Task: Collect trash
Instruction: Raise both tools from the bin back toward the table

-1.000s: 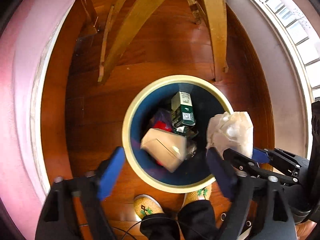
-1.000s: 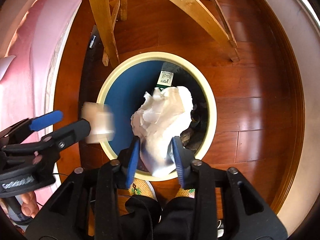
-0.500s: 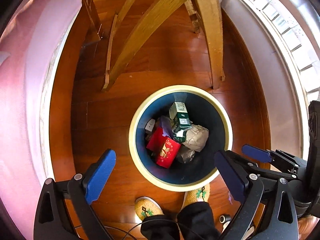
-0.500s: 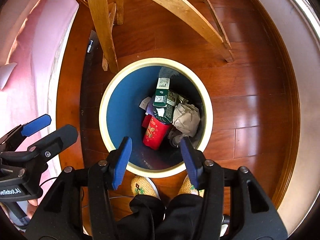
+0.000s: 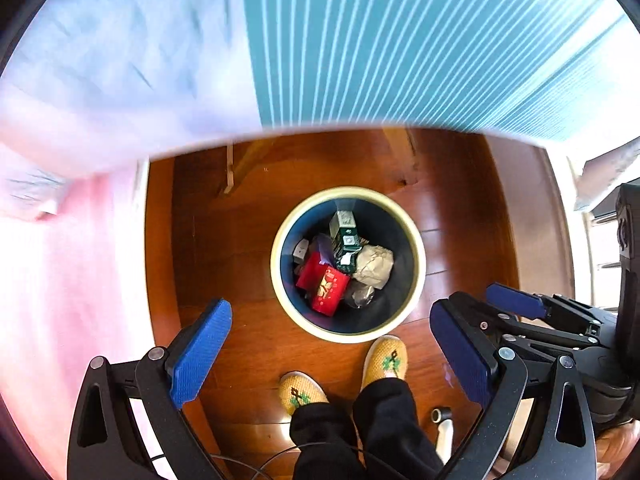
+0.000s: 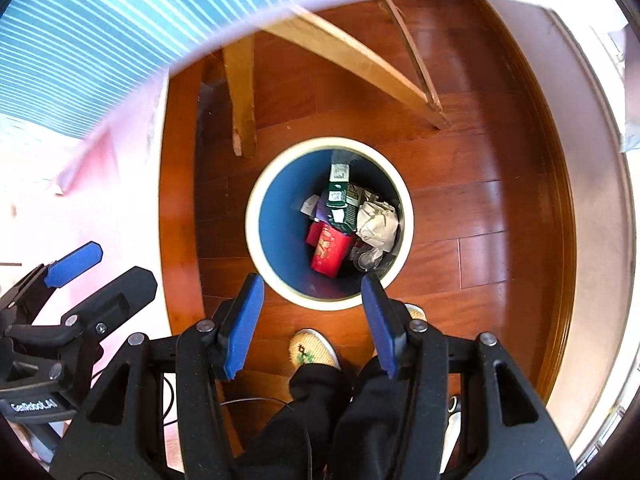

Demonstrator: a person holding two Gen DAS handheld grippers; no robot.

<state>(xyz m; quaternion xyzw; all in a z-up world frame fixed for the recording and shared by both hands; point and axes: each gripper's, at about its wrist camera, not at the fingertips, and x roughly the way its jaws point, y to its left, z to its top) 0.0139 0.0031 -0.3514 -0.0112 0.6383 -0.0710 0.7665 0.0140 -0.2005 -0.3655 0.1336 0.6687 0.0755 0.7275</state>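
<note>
A round trash bin (image 5: 416,240) with a cream rim and blue inside stands on the wooden floor; it also shows in the right wrist view (image 6: 256,240). Inside lie a red box (image 5: 330,290), a green carton (image 5: 345,242) and crumpled paper (image 5: 374,266); the right wrist view shows the same red box (image 6: 330,250), carton (image 6: 340,204) and paper (image 6: 378,222). My left gripper (image 5: 332,354) is open and empty, high above the bin. My right gripper (image 6: 312,324) is open and empty, also above the bin's near edge.
A teal-striped table edge (image 5: 400,40) fills the top of the left wrist view, and it shows in the right wrist view (image 6: 100,20). Wooden table legs (image 6: 244,100) stand behind the bin. The person's feet (image 5: 384,358) are next to the bin. A pink surface (image 5: 60,280) lies left.
Both grippers have let go of their trash, which now lies in the bin. Both have risen well above the bin, up to the table edge.
</note>
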